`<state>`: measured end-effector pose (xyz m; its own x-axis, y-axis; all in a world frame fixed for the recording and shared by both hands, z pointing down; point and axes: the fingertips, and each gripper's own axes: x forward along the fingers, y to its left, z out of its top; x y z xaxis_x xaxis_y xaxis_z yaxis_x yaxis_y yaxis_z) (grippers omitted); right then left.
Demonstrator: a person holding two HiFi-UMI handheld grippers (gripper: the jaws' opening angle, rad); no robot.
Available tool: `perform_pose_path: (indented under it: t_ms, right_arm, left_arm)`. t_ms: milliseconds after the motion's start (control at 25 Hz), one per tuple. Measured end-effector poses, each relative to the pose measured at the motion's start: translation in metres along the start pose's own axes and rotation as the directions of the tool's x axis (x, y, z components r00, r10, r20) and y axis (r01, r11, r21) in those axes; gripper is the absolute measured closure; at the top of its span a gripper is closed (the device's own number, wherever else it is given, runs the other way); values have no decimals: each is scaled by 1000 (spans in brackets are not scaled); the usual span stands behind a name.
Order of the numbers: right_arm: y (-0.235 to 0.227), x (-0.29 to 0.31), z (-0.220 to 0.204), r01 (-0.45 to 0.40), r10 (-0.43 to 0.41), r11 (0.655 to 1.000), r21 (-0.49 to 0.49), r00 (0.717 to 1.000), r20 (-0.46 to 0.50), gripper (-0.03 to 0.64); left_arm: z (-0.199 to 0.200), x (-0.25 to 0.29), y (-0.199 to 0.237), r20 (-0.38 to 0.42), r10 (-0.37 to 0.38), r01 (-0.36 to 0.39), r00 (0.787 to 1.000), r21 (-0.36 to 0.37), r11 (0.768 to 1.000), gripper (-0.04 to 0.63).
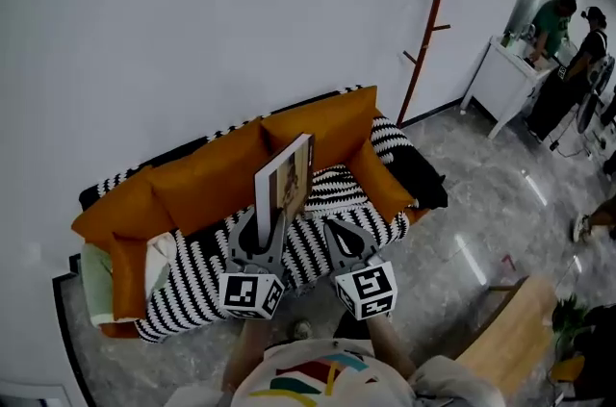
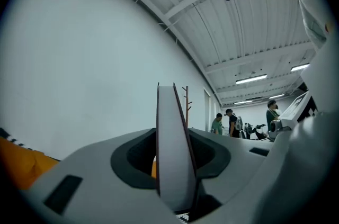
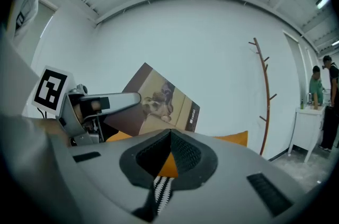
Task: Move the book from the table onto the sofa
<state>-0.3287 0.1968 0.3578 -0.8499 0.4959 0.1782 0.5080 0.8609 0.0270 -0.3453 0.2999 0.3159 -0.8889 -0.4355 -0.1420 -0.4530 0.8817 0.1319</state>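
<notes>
Below, orange sofa (image 1: 192,184) against white wall (image 1: 192,11)

Sofa (image 1: 318,131) is bright orange, with a black-and-white striped throw (image 1: 197,275) draped over the seat and arms. Book (image 1: 286,182) has a brown and tan cover with a dog photo on it, and its page edges are white. Left gripper (image 1: 269,224) and right gripper (image 1: 334,230) are both grey, black on the inside, and their cubes (image 1: 252,292) carry black-and-white square markers. Wall (image 1: 192,30) is plain white, floor (image 1: 481,203) is glossy grey marble, coat rack (image 1: 430,20) is reddish-brown.
</notes>
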Motion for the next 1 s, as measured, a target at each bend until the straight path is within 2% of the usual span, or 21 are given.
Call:
perform_pose_path:
  t_ms: [200, 360, 520, 640, 760, 1000]
  right_arm:
    - [4, 59, -12, -122, 122, 993, 11, 991, -63, 606]
    - [-9, 114, -15, -213, 213, 977, 0, 973, -88, 606]
    - [-34, 161, -20, -277, 276, 961, 5, 954, -121, 606]
    - [-45, 186, -25, -326, 323, 945, 4, 934, -153, 606]
    - [-59, 201, -46, -349, 343, 937, 12, 912, -224, 606]
    - [-52, 229, -74, -326, 315, 945, 22, 892, -323, 606]
  left_arm:
    - [-21, 8, 58, -37, 156, -156, 987, 2, 988, 445]
    - [-47, 32, 101, -81, 276, -278, 958, -6, 961, 445]
    - [-83, 61, 125, -161, 348, -349, 924, 27, 937, 445]
    - [-110, 74, 144, -232, 399, -399, 887, 51, 916, 445]
    - [-143, 71, 154, -322, 437, -449, 840, 40, 893, 445]
    - [-233, 52, 188, -530, 414, -473, 740, 28, 881, 445]
